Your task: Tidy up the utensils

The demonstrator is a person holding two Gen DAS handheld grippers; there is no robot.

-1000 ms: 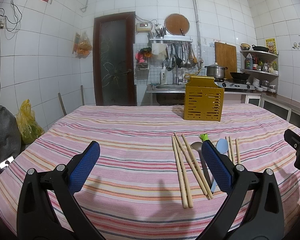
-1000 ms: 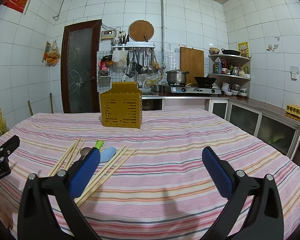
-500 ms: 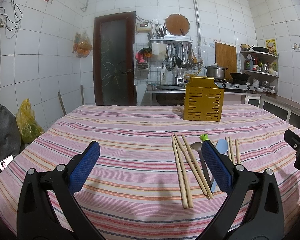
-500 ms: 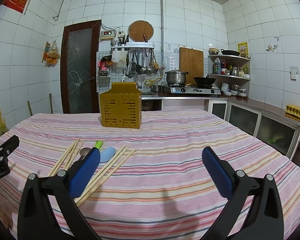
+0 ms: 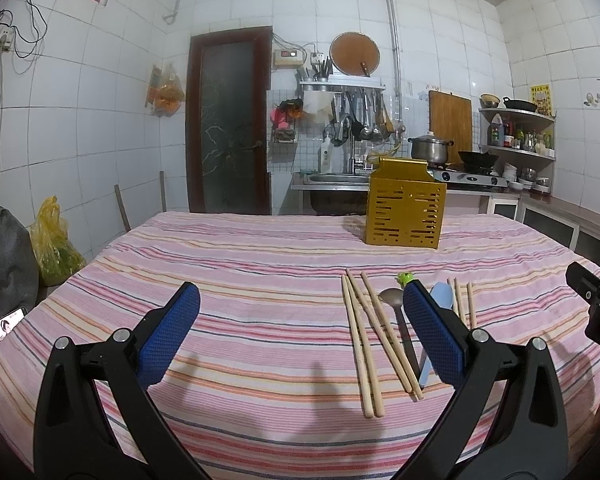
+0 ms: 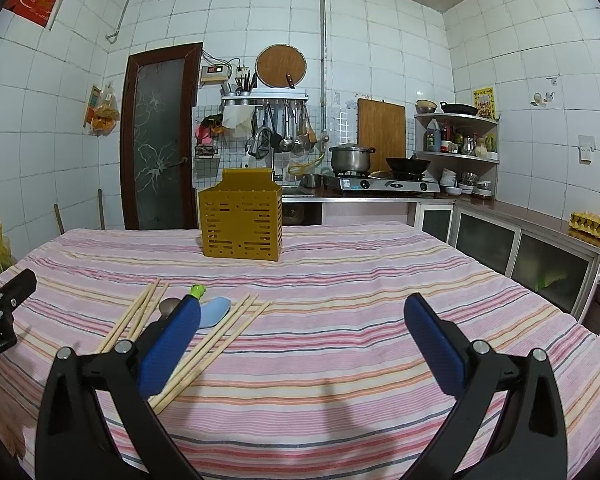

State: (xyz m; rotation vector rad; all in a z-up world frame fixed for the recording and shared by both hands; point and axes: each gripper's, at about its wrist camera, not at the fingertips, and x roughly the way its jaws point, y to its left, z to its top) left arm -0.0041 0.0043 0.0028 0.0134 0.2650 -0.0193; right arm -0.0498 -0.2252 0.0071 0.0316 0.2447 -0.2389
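**Both grippers hovering, fingers spread, utensils on the cloth**

Your left gripper [image 5: 300, 312] hangs above the near part of the counter [image 5: 240, 280], its blue-padded fingers [image 5: 172, 332] spread wide with nothing between them. Your right gripper [image 6: 300, 320] hangs the same way: fingers [image 6: 432, 340] wide apart, nothing held.

The counter carries a pink striped cloth [image 6: 360, 280]. The yellow slotted utensil holder [image 5: 404, 212] stands upright toward the far edge, apart from everything else.

The utensils lie loose between the two grippers, nearer the near edge than the holder:
- One group of wooden chopsticks [image 5: 364, 340] lies toward the left side of the cluster, running roughly near-to-far, their near ends fanning a little; exact count hard to tell.
- A metal spoon [image 5: 392, 298] lies just beside them, bowl toward the far edge, handle partly hidden behind your left gripper's right finger.
- A pale blue spoon [image 5: 442, 296] lies just beside the metal one, also partly hidden.
- A small green piece [image 6: 197, 290] shows at the far end of the cluster; you cannot tell what it belongs to.
- A second group of chopsticks [image 6: 224, 336] lies on the right side of the cluster, its near ends passing behind your right gripper's left finger.
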